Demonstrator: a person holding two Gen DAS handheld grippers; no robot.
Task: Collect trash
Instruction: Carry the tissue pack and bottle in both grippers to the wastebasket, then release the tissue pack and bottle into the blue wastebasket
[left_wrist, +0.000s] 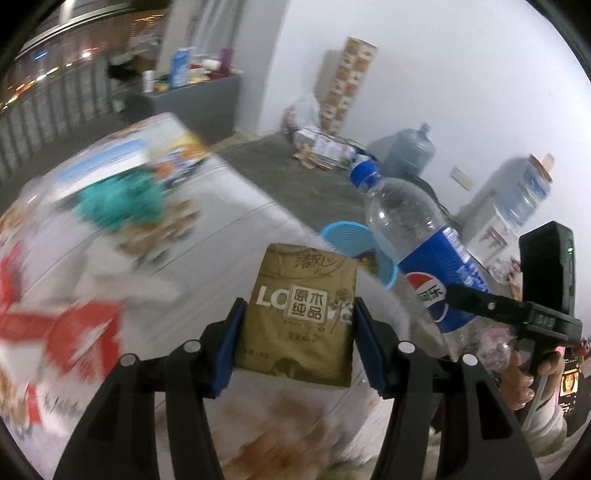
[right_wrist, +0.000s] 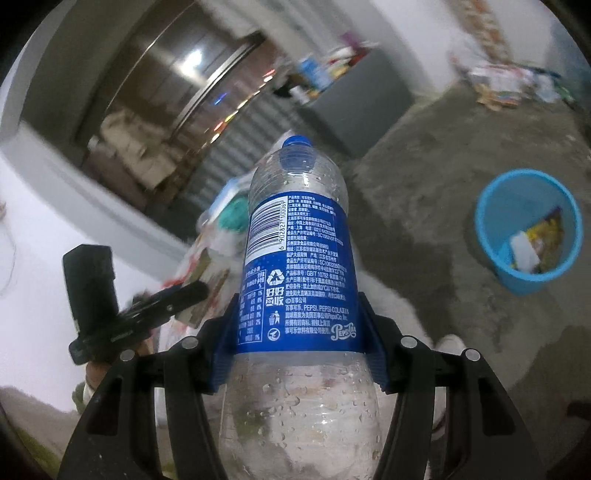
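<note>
My left gripper (left_wrist: 299, 332) clamped a flat olive-gold tissue packet (left_wrist: 301, 317); my right gripper (right_wrist: 297, 339) clamped an empty clear blue-labelled Pepsi bottle (right_wrist: 295, 258). Round blue plastic bin (right_wrist: 528, 229) on the floor already held wrappers. Both items undelivered; more litter remained on the table.

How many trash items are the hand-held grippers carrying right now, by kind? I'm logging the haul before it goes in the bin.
Plastic Pepsi bottle: 1, in the right hand-held gripper
Tissue packet: 1, in the left hand-held gripper
Total: 2
</note>
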